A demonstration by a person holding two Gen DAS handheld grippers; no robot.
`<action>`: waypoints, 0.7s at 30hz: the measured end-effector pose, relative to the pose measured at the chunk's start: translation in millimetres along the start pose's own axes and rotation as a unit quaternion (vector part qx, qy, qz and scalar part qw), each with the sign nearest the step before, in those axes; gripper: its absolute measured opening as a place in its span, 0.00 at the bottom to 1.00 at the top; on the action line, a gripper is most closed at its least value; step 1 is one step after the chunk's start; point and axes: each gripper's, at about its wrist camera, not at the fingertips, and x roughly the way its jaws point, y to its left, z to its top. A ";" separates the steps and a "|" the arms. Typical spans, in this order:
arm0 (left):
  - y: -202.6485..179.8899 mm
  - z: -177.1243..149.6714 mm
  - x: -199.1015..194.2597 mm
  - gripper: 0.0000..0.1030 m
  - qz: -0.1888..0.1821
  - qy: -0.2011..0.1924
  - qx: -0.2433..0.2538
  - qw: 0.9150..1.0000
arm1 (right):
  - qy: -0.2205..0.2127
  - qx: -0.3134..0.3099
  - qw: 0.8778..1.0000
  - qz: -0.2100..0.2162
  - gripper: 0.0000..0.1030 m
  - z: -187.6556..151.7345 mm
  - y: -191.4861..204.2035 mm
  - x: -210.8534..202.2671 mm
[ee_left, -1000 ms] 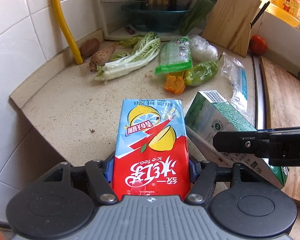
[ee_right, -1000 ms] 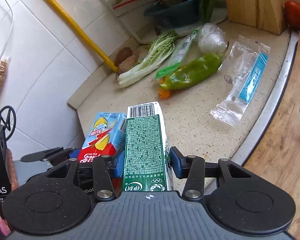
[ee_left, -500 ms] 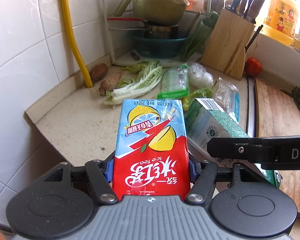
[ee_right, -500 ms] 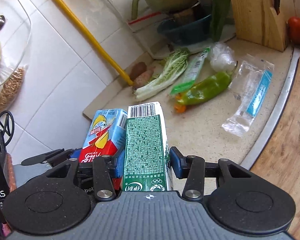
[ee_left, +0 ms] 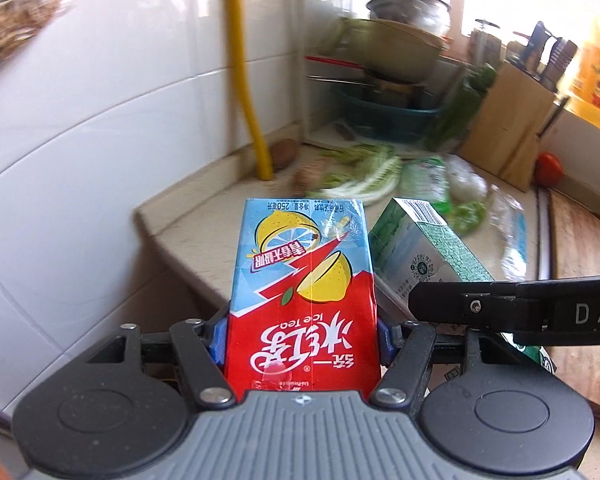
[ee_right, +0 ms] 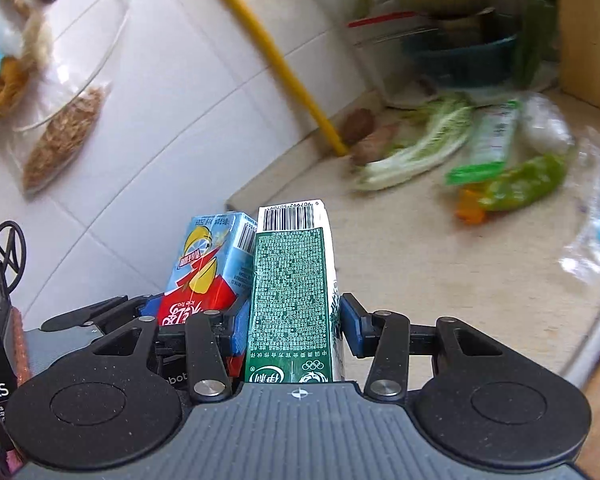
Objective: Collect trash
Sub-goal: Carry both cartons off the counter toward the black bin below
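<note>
My left gripper [ee_left: 302, 338] is shut on a red and blue iced tea carton [ee_left: 302, 288], held off the counter. To its right the green milk carton [ee_left: 424, 256] shows, with the right gripper's black body [ee_left: 512, 308] across it. In the right wrist view my right gripper [ee_right: 292, 320] is shut on the green milk carton [ee_right: 290, 300], and the iced tea carton [ee_right: 206, 264] sits close on its left. A clear plastic wrapper with a blue stripe [ee_right: 598, 224] lies on the beige counter [ee_right: 440, 276].
Cabbage [ee_right: 416, 152], a green packet [ee_right: 488, 144], a green pepper [ee_right: 520, 184] and root vegetables [ee_right: 364, 132] lie at the counter's back. A yellow pipe [ee_left: 246, 76] runs down the tiled wall. A knife block [ee_left: 508, 120], tomato [ee_left: 548, 168] and dish rack [ee_left: 384, 92] stand behind; a wooden board [ee_left: 580, 264] at right.
Both grippers have lifted and drawn back from the counter with their cartons still held. The view now takes in more wall and the counter's front edge, and the background is blurred.
</note>
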 end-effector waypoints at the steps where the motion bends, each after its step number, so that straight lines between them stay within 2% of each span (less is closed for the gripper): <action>1: 7.8 -1.6 -2.9 0.60 0.006 -0.001 -0.005 1.000 | 0.003 -0.005 1.000 0.005 0.52 0.4 7.1 4.4; 15: 103.9 -41.6 -39.4 0.60 0.088 0.000 -0.076 0.993 | 0.059 -0.070 0.994 0.063 0.52 -17.0 99.2 69.3; 21: 131.8 -60.0 -47.2 0.60 0.107 0.006 -0.098 0.989 | 0.078 -0.086 0.990 0.075 0.52 -27.2 123.5 89.9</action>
